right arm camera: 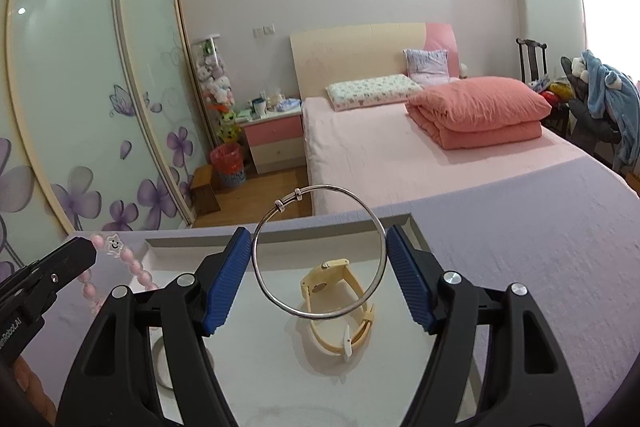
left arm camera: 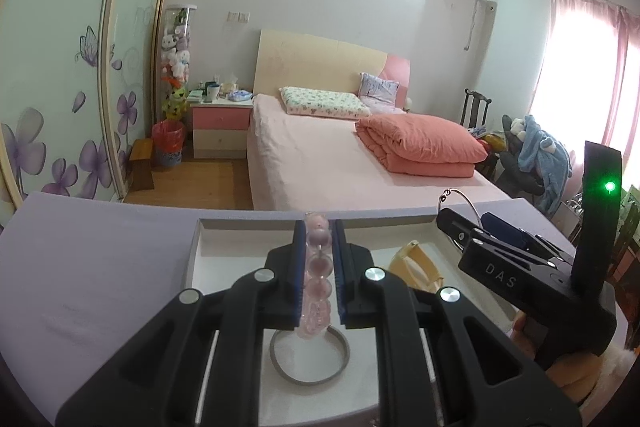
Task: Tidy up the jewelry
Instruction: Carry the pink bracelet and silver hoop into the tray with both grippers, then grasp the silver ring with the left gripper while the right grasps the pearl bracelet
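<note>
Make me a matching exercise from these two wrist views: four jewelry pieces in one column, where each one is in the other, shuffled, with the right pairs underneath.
1. pink bead bracelet
2. silver bangle
3. yellow watch
4. grey ring band

A. lying in the white tray, under the left gripper
B. clamped in the left gripper
C. lying in the tray, behind the held bangle
D. held across the right gripper

Pairs: 1-B, 2-D, 3-C, 4-A

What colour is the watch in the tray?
Pale yellow watch, clearest in the right wrist view.
</note>
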